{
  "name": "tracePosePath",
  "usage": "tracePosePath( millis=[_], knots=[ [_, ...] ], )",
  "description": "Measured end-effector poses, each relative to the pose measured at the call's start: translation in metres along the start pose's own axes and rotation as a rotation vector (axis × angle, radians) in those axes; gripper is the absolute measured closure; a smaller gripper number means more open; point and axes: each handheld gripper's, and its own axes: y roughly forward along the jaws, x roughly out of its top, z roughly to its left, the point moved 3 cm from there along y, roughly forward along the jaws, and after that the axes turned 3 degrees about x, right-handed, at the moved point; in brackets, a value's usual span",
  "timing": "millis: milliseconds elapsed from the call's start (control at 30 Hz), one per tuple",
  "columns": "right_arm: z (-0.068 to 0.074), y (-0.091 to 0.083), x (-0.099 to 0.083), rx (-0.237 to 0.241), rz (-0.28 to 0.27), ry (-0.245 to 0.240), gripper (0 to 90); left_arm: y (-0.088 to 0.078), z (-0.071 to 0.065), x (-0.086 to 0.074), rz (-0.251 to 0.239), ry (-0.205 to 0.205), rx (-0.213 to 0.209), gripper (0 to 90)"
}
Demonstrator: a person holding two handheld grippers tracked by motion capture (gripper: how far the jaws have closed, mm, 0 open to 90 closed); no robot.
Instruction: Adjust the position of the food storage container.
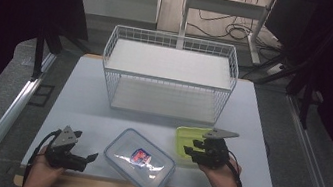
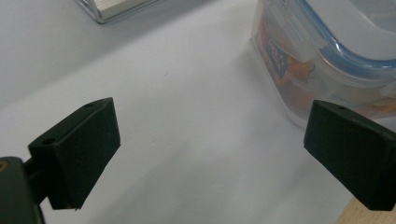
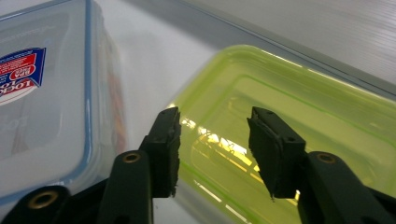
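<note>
A clear lidded box with a blue rim and a red-and-blue label (image 1: 139, 161) (image 2: 322, 51) (image 3: 42, 107) lies near the table's front edge. To its right sits a lime-green lidded container (image 1: 186, 139) (image 3: 303, 107). My right gripper (image 1: 190, 147) (image 3: 215, 140) hovers over the green container's near left corner. Its jaws stand partly apart, one by the rim and one over the lid, and neither pad presses on anything. My left gripper (image 1: 92, 157) (image 2: 210, 135) rests left of the clear box, open wide with only bare table between its jaws.
A white wire rack with two shelves (image 1: 170, 74) stands at the back middle of the grey table (image 1: 82, 100); a corner of its base (image 2: 116, 9) appears in the left gripper view. The table's wooden front edge runs just behind both hands.
</note>
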Motion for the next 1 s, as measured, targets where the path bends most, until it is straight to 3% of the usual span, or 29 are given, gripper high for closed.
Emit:
tracePosePath(
  millis=[233,433,667,833,1000],
  knots=[
    [0.011,0.02,0.017,0.024,0.016,-0.052,77.3,0.0,0.0,0.0,0.004,0.001,-0.001,3.7],
    [0.021,0.041,0.029,0.051,0.034,-0.042,80.3,0.001,0.0,-0.001,0.01,0.003,-0.001,3.7],
    [0.026,0.063,0.03,0.007,0.107,-0.104,89.2,0.001,-0.001,0.0,0.01,0.008,-0.001,3.7],
    [0.023,0.062,0.029,-0.026,0.11,-0.111,89.3,0.001,-0.002,0.0,0.013,0.012,0.0,3.7],
    [0.014,0.053,0.023,-0.036,0.106,-0.085,89.4,0.001,-0.002,0.0,0.012,-0.004,-0.006,3.7]
  ],
)
